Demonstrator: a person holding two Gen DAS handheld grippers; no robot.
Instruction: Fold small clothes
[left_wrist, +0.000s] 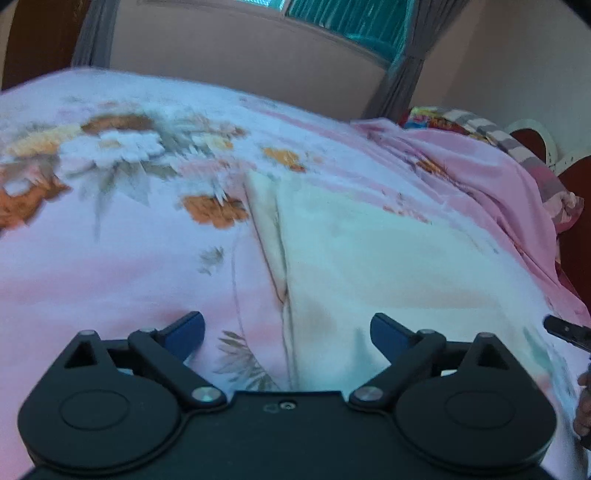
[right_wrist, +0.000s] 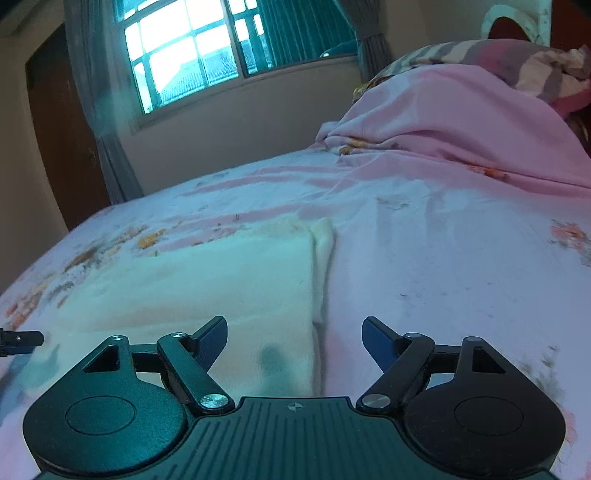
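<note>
Left wrist view: our left gripper (left_wrist: 287, 332) is spread wide, blue pads (left_wrist: 186, 334) well apart, nothing between them. It hovers low over the bed (left_wrist: 110, 258), which wears a pink floral sheet. The cream cloth (left_wrist: 369, 266) lies flat on the sheet ahead; its left folded edge runs toward us and ends roughly between the pads. We can't tell if the pads touch the fabric. A tip of the right gripper (left_wrist: 567, 330) pokes in at the right edge, over the cloth's near right side. A pink blanket (left_wrist: 498, 192) is heaped at far right, with a striped pillow (left_wrist: 517, 147) behind it. Frame is motion-blurred.

Right wrist view: our right gripper (right_wrist: 294, 341) is also wide open, holding nothing. The cream cloth (right_wrist: 221, 288) sits ahead and left; its right edge, showing doubled layers, runs down between the pads. The left pad (right_wrist: 212, 341) is over the cloth, the right pad over bare sheet. The left gripper's tip (right_wrist: 20, 339) shows at the left edge. Window (right_wrist: 184, 51) and grey curtain (right_wrist: 99, 110) behind the bed (right_wrist: 443, 277).
</note>
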